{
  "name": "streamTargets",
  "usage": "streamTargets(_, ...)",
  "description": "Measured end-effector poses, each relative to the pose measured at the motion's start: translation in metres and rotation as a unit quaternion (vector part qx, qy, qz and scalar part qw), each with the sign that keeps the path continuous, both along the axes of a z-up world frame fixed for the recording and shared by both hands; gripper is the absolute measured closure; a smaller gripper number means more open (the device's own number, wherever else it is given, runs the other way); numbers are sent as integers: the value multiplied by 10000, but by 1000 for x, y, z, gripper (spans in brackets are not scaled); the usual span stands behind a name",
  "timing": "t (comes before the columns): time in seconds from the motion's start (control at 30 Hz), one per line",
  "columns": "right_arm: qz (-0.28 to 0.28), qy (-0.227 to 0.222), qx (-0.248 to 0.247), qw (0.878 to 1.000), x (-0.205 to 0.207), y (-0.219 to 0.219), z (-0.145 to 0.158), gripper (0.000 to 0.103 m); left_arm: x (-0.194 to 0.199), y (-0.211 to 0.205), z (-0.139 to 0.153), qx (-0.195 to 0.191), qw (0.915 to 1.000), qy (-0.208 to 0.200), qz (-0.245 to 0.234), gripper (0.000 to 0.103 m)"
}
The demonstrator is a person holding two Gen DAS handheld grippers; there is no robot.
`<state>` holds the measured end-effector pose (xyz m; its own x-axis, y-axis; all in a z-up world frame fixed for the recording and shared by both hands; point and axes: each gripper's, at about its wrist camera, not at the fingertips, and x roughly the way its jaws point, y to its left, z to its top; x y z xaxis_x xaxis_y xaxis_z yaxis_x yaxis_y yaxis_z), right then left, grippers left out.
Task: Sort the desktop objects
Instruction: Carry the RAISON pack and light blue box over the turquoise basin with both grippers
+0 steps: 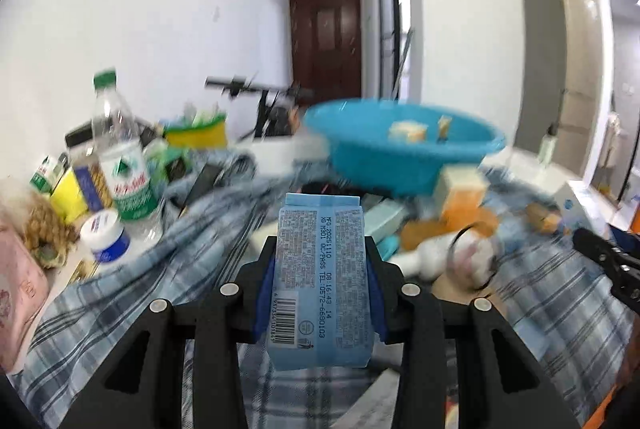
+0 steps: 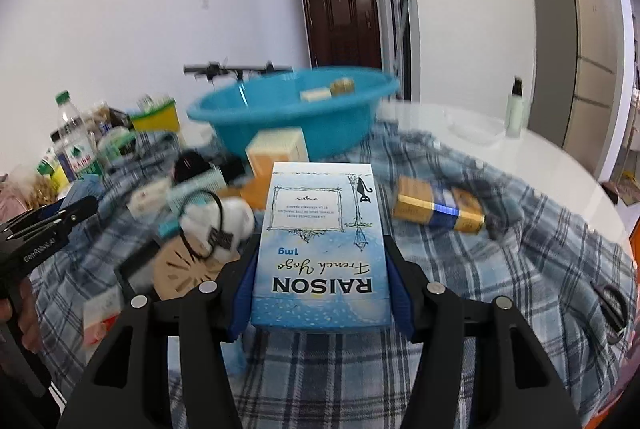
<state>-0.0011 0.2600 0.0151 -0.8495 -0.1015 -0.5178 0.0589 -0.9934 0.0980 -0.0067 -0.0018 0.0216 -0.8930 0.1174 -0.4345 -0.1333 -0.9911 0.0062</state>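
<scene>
My left gripper [image 1: 321, 261] is shut on a light blue packet [image 1: 321, 277] with small print and a barcode, held above the plaid cloth. My right gripper [image 2: 320, 261] is shut on a blue RAISON box [image 2: 321, 253], also held above the cloth. A blue plastic basin [image 1: 404, 145] stands ahead in the left wrist view, with two small boxes inside; it also shows in the right wrist view [image 2: 296, 109]. The left gripper appears at the left edge of the right wrist view [image 2: 48, 225].
A blue plaid cloth [image 2: 500, 269] covers the round white table [image 2: 540, 157]. Water bottle [image 1: 120, 157], white jar [image 1: 106, 235], yellow tub [image 1: 196, 133] at left. A gold and blue box [image 2: 438, 209], scissors [image 2: 610, 305], an orange box [image 2: 276, 153] and a white pouch [image 2: 216, 221] lie on the cloth.
</scene>
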Motion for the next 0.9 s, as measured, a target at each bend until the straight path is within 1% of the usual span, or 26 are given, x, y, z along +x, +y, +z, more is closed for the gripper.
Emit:
streamTargets(0.03, 9, 213, 15, 9998, 5, -1, 5, 48, 6, 1, 5, 76, 9998, 167, -42, 62)
streamTargets(0.1, -29, 656, 121, 9978, 15, -4, 14, 48, 23, 0, 17, 271, 9973, 673, -148, 62)
streamTargets(0.17, -211, 1170, 425, 9920, 28, -11, 23, 48, 44, 0, 31, 441, 9907, 1270, -231, 62)
streamTargets(0.2, -286, 1411, 602, 9878, 34, -14, 28, 48, 53, 2, 39, 363, 9877, 1516, -151, 62)
streamTargets(0.23, -321, 1638, 762, 9830, 41, -17, 32, 48, 57, 4, 45, 228, 9868, 1606, -34, 62)
streamTargets(0.27, -345, 1794, 859, 9794, 46, -19, 35, 48, 58, 6, 49, 141, 9864, 1640, 3, 62)
streamTargets(0.3, -398, 1873, 920, 9772, 48, -20, 38, 48, 58, 7, 52, 148, 9870, 1599, -71, 62)
streamTargets(0.33, -463, 1852, 941, 9771, 48, -21, 39, 48, 57, 6, 54, 210, 9882, 1511, -142, 62)
streamTargets(0.37, -446, 1796, 879, 9788, 46, -21, 40, 48, 55, 6, 54, 287, 9893, 1415, -190, 62)
streamTargets(0.43, -318, 1647, 604, 9840, 43, -16, 40, 48, 50, 4, 54, 435, 9907, 1263, -250, 62)
streamTargets(0.5, -267, 1480, 384, 9879, 38, -12, 39, 48, 45, 3, 53, 398, 9915, 1228, -182, 62)
streamTargets(0.57, -248, 1448, 327, 9886, 38, -9, 39, 48, 43, 4, 52, 386, 9921, 1182, -163, 62)
streamTargets(0.67, -268, 1511, 428, 9872, 40, -7, 41, 48, 34, 4, 53, 489, 9921, 1131, -219, 62)
streamTargets(0.77, -215, 1600, 521, 9855, 36, -10, 48, 48, 20, 1, 54, 790, 9910, 1015, -369, 62)
streamTargets(0.83, -247, 1640, 627, 9841, 31, -12, 55, 48, 6, -3, 60, 979, 9896, 983, -379, 62)
streamTargets(0.9, -346, 1639, 784, 9827, 23, -15, 64, 48, -7, -1, 66, 1007, 9898, 954, -339, 62)
